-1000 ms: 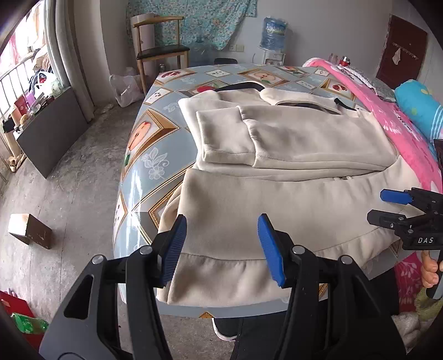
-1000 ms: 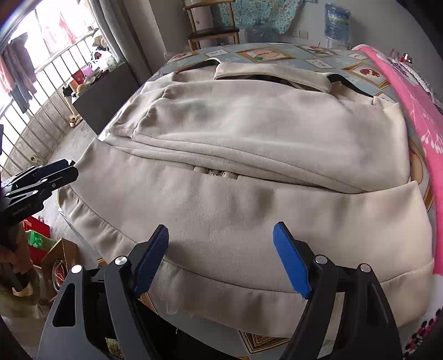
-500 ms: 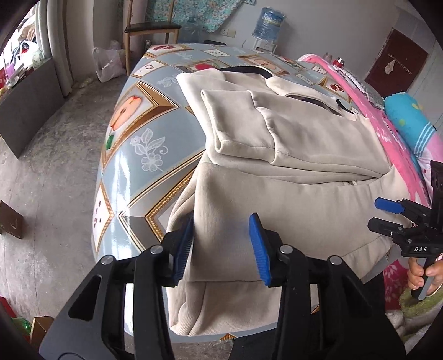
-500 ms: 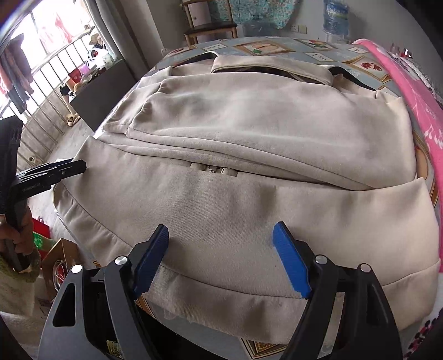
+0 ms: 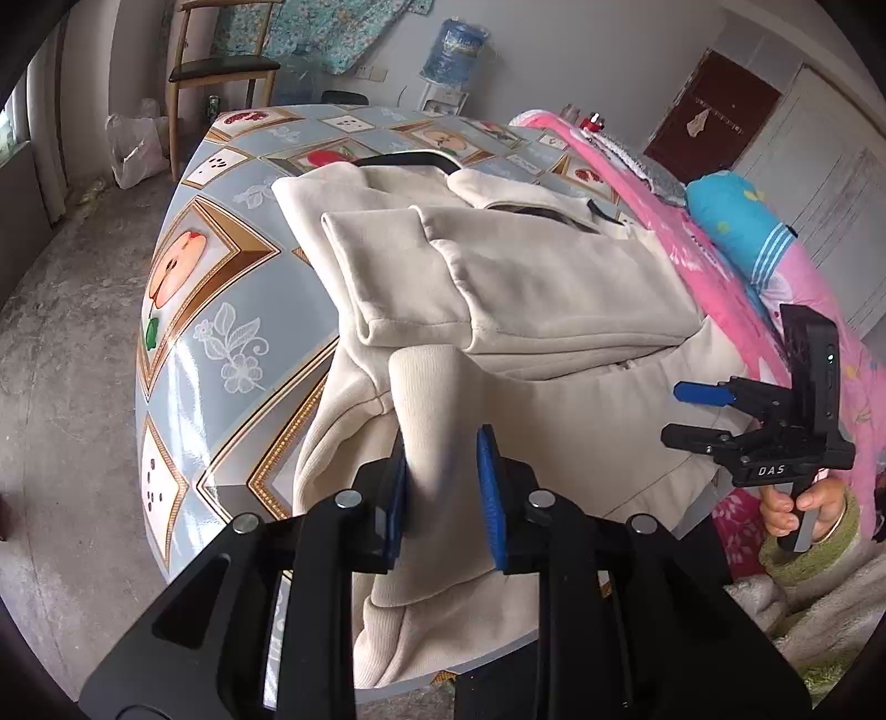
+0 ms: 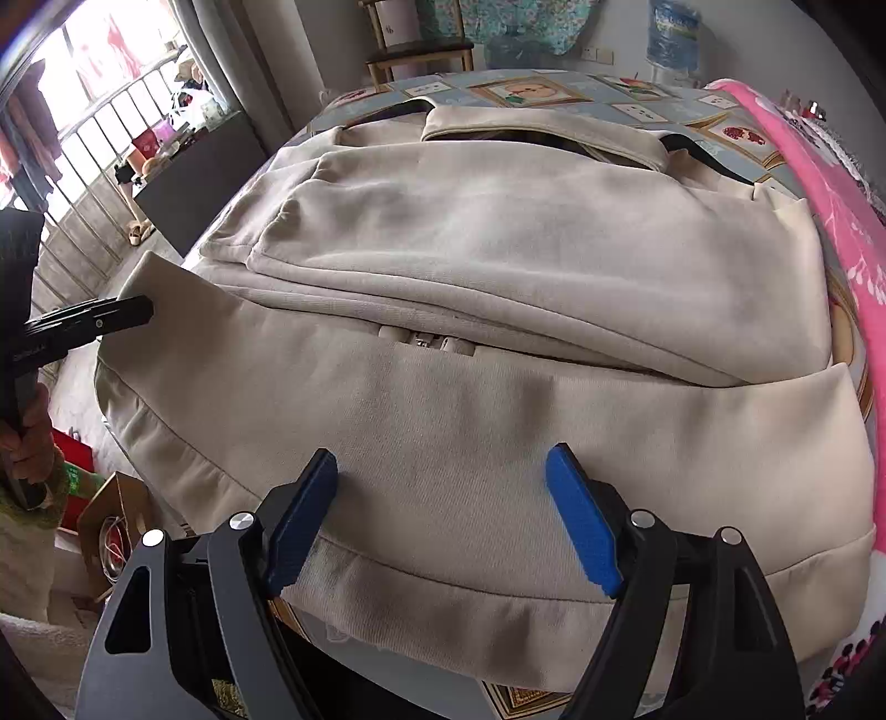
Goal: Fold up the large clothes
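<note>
A round table (image 5: pixel 183 354) fills the middle of the room, its glossy cloth printed with fruit panels and gold borders. Bare concrete floor (image 5: pixel 61 343) lies to its left, a wooden chair (image 5: pixel 221 66) stands beyond its far edge, and a blue water jug (image 5: pixel 454 52) sits by the wall behind it. Against the table's right side runs a pink blanket (image 5: pixel 736 288) with a blue pillow (image 5: pixel 736 221) on top. From the right wrist view, a railed window (image 6: pixel 94 144) stands off the table's left.

The beige jacket (image 6: pixel 498 277) lies spread across the table, sleeves folded in over the chest, its hem hanging over the near edge.

Now the change: a second ago the left gripper (image 5: pixel 440 487) hovered wide over the flat hem near the table's left edge. It has since swung in and taken the hem corner, and that corner now stands up off the table in a raised peak between the blue pads. The jaws are narrow and closing on the cloth. The right gripper (image 6: pixel 443 515) has not budged: it hangs over the hem at the table's near edge, jaws wide, nothing between them, the fabric lying beneath the tips. The right hand (image 5: pixel 803 504) grips its handle off the table's near right.

Containers: a cardboard box (image 6: pixel 119 520) sits on the floor below the table's near left; something lies inside, too unclear to name.
</note>
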A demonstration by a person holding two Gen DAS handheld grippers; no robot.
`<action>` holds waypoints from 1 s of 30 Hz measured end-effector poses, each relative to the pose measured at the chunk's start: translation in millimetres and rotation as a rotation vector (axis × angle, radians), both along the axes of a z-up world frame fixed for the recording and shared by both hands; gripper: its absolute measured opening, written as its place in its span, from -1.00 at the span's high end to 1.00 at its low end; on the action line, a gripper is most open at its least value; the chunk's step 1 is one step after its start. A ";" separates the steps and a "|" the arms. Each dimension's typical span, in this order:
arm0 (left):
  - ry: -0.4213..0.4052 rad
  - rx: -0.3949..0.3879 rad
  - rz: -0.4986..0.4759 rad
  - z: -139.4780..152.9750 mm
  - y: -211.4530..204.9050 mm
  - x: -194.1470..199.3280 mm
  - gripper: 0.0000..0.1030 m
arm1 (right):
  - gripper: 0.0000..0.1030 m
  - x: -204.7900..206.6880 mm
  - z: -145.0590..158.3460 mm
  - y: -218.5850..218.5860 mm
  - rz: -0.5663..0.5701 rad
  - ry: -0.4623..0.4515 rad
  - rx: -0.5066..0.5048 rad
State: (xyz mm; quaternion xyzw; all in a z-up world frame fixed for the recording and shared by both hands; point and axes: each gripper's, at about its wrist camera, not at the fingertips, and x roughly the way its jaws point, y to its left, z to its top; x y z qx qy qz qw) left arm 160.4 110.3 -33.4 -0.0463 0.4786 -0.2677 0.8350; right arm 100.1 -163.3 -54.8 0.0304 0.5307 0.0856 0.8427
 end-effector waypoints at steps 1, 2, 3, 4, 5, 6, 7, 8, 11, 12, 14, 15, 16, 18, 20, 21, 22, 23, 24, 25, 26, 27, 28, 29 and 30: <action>0.014 0.016 0.001 -3.2 -0.6 1.7 0.55 | -0.48 0.1 0.1 0.1 0.002 -0.001 -0.002; 0.037 0.032 0.006 -8.1 -1.4 5.6 0.54 | -0.48 0.6 -0.1 0.5 0.003 -0.002 -0.003; 0.062 0.043 0.016 -13.3 -1.5 10.4 0.54 | -0.48 0.8 0.1 0.3 0.003 -0.001 -0.003; 0.082 0.043 0.025 -17.4 -0.6 14.2 0.54 | -0.48 1.0 0.0 0.1 0.002 -0.001 -0.001; 0.096 0.036 0.033 -20.4 0.4 17.2 0.54 | -0.48 0.8 0.1 0.0 0.000 -0.002 0.000; 0.096 0.025 0.040 -21.0 2.0 18.2 0.54 | -0.48 0.5 0.0 -0.2 -0.001 -0.004 0.002; 0.095 0.028 0.045 -21.0 1.2 18.8 0.54 | -0.48 -0.1 -0.2 -0.3 -0.002 -0.008 0.003; 0.087 0.041 0.049 -20.7 -0.8 17.9 0.54 | -0.48 -0.7 -0.2 -0.3 -0.003 -0.012 0.004; 0.036 0.130 0.058 -18.5 -12.2 9.1 0.55 | -0.48 -1.9 0.1 -1.7 -0.008 -0.016 0.011; 0.021 0.162 0.063 -18.0 -16.0 6.6 0.55 | -0.48 -2.7 0.6 -2.7 -0.010 -0.015 0.017; -0.014 0.228 0.076 -16.6 -24.6 1.4 0.55 | -0.48 -6.4 4.2 -8.1 -0.018 -0.018 0.037; -0.032 0.261 0.084 -15.5 -29.1 -1.5 0.56 | -0.48 -9.2 7.7 -13.3 -0.026 -0.028 0.051; -0.048 0.289 0.091 -14.5 -32.8 -3.9 0.56 | -0.48 -13.2 12.5 -21.0 -0.042 -0.044 0.060; -0.076 0.340 0.101 -13.3 -39.5 -7.9 0.57 | -0.48 -23.3 24.3 -43.6 -0.091 -0.081 0.065; -0.105 0.388 0.104 -12.8 -45.3 -11.2 0.57 | -0.48 -33.5 36.5 -72.7 -0.151 -0.116 0.071; -0.118 0.407 0.105 -12.7 -47.1 -13.0 0.57 | -0.48 -38.9 42.1 -88.5 -0.181 -0.133 0.072; -0.127 0.421 0.108 -12.7 -48.9 -14.0 0.57 | -0.46 -42.3 46.3 -103.9 -0.209 -0.145 0.075; -0.131 0.430 0.114 -12.5 -49.9 -14.3 0.57 | -0.44 -46.3 50.0 -121.9 -0.245 -0.152 0.078; -0.131 0.432 0.119 -11.9 -50.1 -14.6 0.57 | -0.36 -48.0 51.5 -136.9 -0.276 -0.152 0.080; -0.128 0.430 0.126 -11.4 -49.5 -14.1 0.57 | -0.30 -50.0 51.9 -150.9 -0.301 -0.151 0.085; -0.124 0.425 0.131 -10.9 -48.9 -14.0 0.57 | -0.27 -51.1 51.4 -166.0 -0.326 -0.152 0.093; -0.119 0.418 0.138 -10.7 -47.8 -13.5 0.57 | -0.20 -50.6 49.7 -176.8 -0.346 -0.146 0.098; -0.116 0.413 0.142 -10.7 -46.9 -12.9 0.57 | -0.14 -48.3 47.2 -187.2 -0.360 -0.136 0.100; -0.113 0.410 0.145 -10.8 -47.0 -12.4 0.57 | -0.11 -45.4 44.3 -194.2 -0.367 -0.131 0.102; -0.111 0.409 0.148 -10.6 -46.3 -12.4 0.57 | -0.08 -41.3 40.6 -201.8 -0.373 -0.126 0.108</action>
